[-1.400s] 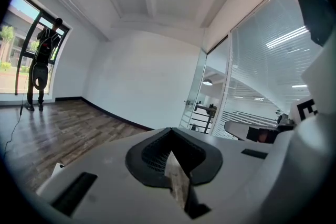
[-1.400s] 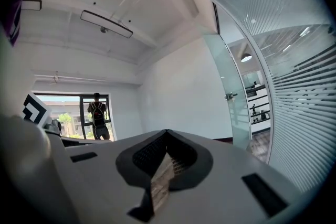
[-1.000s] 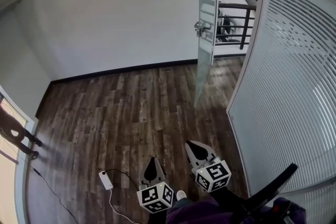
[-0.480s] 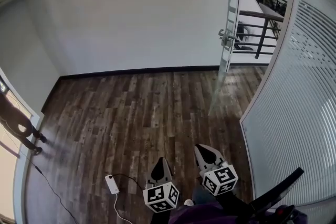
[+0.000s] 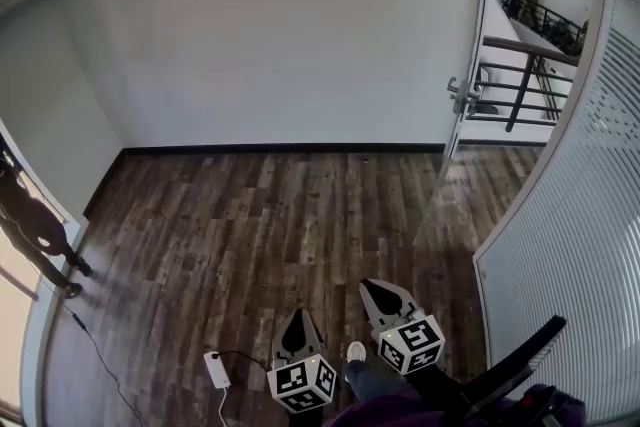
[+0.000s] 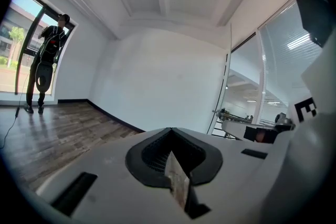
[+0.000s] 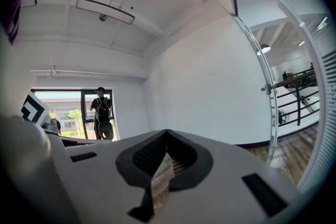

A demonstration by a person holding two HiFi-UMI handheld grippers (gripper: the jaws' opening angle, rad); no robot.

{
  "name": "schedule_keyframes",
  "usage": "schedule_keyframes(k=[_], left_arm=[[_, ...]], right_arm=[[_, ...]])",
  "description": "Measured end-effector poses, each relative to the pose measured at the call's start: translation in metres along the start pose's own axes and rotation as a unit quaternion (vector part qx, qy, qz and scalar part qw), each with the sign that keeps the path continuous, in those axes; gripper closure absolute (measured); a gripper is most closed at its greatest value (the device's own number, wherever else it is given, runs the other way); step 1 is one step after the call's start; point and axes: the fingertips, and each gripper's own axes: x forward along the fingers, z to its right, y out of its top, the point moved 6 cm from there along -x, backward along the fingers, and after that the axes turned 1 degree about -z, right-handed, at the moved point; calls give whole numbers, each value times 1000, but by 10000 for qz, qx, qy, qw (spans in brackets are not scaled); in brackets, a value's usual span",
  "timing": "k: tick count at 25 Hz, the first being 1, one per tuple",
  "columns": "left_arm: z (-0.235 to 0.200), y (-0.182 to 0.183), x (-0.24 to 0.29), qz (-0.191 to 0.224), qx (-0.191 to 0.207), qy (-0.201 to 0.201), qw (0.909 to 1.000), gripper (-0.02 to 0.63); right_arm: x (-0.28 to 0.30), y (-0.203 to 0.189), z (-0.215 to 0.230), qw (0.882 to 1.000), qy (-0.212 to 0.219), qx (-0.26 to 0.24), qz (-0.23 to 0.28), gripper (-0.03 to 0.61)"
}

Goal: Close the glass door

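Head view: left tongs [image 5: 298, 319] and right tongs [image 5: 379, 288] (both pressed together, empty) hover far from glass door [image 5: 463, 95], floor [image 5: 250, 225] between.

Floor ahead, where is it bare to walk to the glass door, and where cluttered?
Bare boards stretch between the white wall, the glass door and the slatted partition. Clutter lies left: a white adapter near the left gripper, a person at the far edge.

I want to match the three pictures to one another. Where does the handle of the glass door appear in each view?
Head view: handle at upper right.
Left gripper view: handle right of centre.
Right gripper view: handle toward the right, mid-height.
Shared landmark: the person at the window, on the left in all three views.
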Motion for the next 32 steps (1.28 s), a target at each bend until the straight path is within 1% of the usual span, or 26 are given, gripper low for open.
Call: schedule_keyframes(k=[3, 6, 11, 13, 18, 22, 25, 28, 32], left_arm=[[-14, 19, 33, 22, 29, 41, 10000, 614], [-27, 38, 69, 119, -32, 71, 9999, 614], [-31, 67, 128, 223, 79, 34, 9997, 614], [-33, 73, 143, 202, 31, 77, 9998, 614], [-49, 72, 165, 54, -79, 182, 9998, 612], [-64, 80, 188, -24, -98, 222, 9997, 614], [-80, 91, 214, -31, -45, 160, 9999, 614], [-98, 106, 245, -75, 94, -58, 9999, 614], [-124, 137, 287, 7, 242, -256, 9994, 614]], right_arm=[[42, 16, 7, 9999, 105, -29, 35, 581], [81, 27, 16, 9998, 177, -71, 43, 581], [134, 42, 40, 9996, 283, -78, -23, 581], [149, 46, 47, 9994, 321, -69, -79, 581], [177, 43, 50, 9990, 397, -52, -219, 581], [204, 48, 62, 9994, 275, -13, -226, 581], [230, 53, 70, 9998, 117, 14, -173, 581], [263, 54, 66, 9998, 27, 97, -144, 581], [319, 67, 59, 9999, 60, 64, -75, 581]])
